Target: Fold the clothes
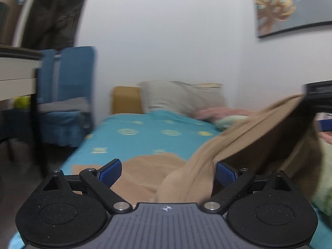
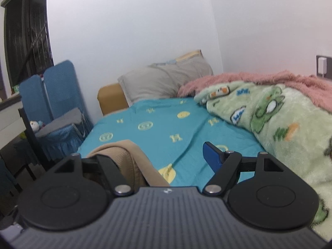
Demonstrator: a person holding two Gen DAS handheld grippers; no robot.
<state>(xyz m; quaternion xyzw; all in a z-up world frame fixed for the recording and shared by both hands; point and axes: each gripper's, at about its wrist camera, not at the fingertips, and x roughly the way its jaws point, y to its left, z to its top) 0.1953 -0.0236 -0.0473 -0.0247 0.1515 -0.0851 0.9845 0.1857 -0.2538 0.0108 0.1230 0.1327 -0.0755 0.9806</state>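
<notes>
While draped rightward (upward): tan garment (image 1: 238, 143)

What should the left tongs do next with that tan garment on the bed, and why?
Probably close on the raised fold in front of them. The left tongs stand wide open with a ridge of the tan garment between the pads, not pinched. The right tongs have cloth draped over one finger, jaws apart, so one end is lifted off the turquoise sheet. Gripping would let both ends be lifted to fold.
</notes>
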